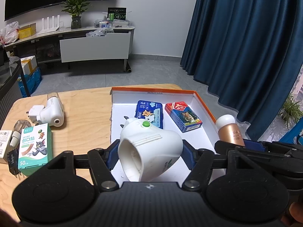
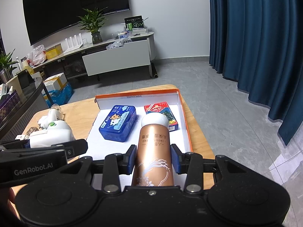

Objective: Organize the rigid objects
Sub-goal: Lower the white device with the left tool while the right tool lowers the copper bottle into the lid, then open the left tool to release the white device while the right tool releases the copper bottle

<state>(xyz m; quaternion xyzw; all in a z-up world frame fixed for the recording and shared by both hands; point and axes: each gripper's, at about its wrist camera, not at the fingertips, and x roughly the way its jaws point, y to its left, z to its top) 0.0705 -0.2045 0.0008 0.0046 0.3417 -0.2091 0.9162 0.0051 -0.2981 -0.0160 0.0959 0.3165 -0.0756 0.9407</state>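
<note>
Hiding tray (image 2: 184, 117) floor: copper bottle (image 2: 154, 151) in right claw (image 2: 153, 159); card box (image 2: 161, 117) half-covered

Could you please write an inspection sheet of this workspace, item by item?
Surface: wooden table.
Job's things: orange-edged tray holds blue tin and card box.
Clutter: white plug-in device, bandage box, small vial left of the tray.
Grippers: left gripper jaws shut on white heater; right gripper jaws shut on gold bottle.
Cables: nothing seen.
Surroundings: blue curtain, television, potted plant.
</note>
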